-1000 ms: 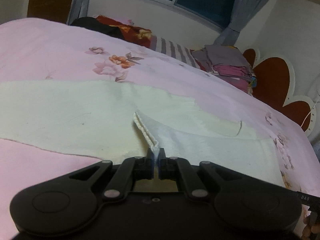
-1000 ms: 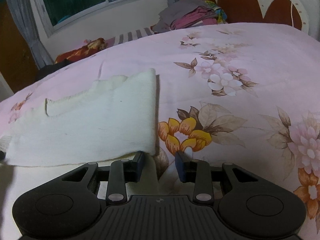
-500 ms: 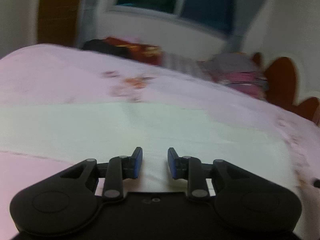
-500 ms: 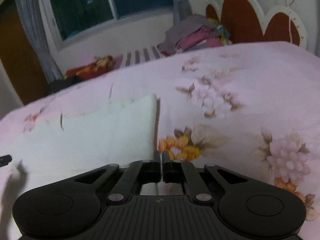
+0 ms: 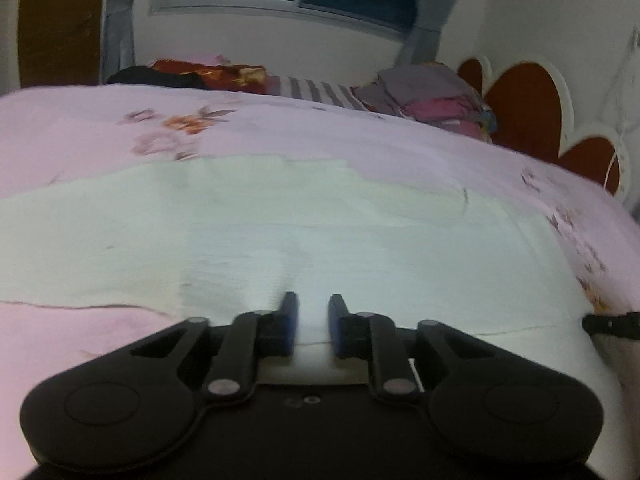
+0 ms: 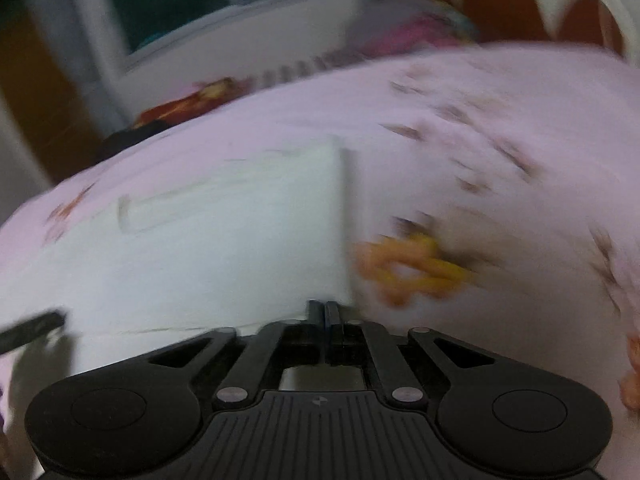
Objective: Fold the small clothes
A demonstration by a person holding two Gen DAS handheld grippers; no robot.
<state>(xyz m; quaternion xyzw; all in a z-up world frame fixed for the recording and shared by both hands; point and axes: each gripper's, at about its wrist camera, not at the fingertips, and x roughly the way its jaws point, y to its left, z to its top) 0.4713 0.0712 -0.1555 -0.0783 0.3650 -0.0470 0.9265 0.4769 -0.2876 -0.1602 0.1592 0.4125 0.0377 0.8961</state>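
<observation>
Cream-white knit cloth (image 5: 304, 232), a small garment partly folded, is spread flat across a pink flowered bedsheet (image 5: 100, 132), its near edge lying just under both claws. In the left wrist view the left gripper (image 5: 313, 320) is seen hovering low over that near edge; its jaws have just been closing but a gap remains, with cloth lying below and between the blue pads and not pinched. In the blurred right wrist view the right gripper (image 6: 323, 314) is seen clenched tight at the garment's near right corner; whether a sliver of cloth is caught between the pads cannot be told.

For the fold to be done well, the near edge should be gripped at two points that are level with each other, so the left pads are best lowered onto the hem and closed fully before anything is lifted. The edge should then be carried evenly toward the far side, kept taut between both claws, so that no diagonal crease is formed.
</observation>
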